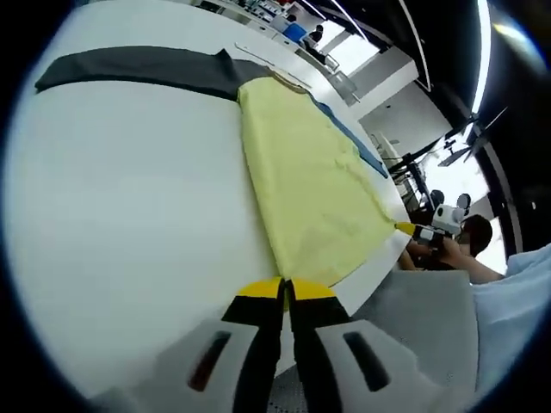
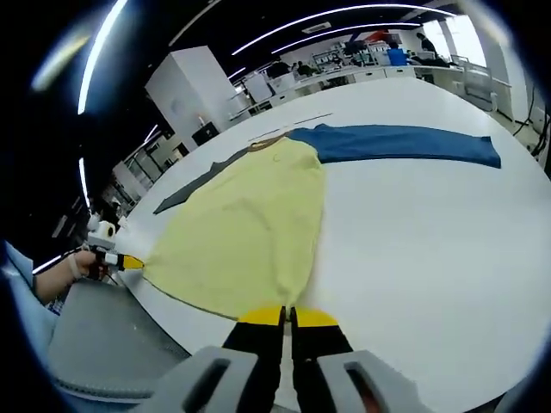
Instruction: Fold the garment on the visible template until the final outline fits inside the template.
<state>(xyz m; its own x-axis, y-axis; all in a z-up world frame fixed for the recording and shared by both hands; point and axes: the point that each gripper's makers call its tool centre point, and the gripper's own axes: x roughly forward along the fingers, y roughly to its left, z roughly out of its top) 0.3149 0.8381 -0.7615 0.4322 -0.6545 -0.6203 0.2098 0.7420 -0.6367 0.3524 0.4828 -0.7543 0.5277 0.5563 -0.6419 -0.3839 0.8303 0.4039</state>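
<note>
- My left gripper (image 1: 285, 291) has its yellow-tipped jaws pressed together on the near hem of the yellow garment (image 1: 306, 176), at one bottom corner, and I judge that I hold it there so the cloth stays taut along that edge.
- My right gripper (image 2: 287, 317) is likewise clamped on the hem at the other bottom corner of the same garment, so the two hold the hem across its width, ready to lift it as one.
- In the left gripper view the right gripper shows small at the far corner of the hem, with my hand behind it; in the right gripper view the left one appears at the opposite corner.
- The garment lies flat and spread, its collar end away from me, its hem at the near edge of the white table (image 1: 120, 224).
- A dark grey strip (image 1: 138, 69) runs out from one side near the collar and a blue strip (image 2: 405, 142) from the other; I take these for sleeves or template parts, but cannot tell which.
- Folding looks not yet begun.
- Beyond the table are more benches, white cabinets (image 2: 185, 86), ceiling light lines and bright windows.
</note>
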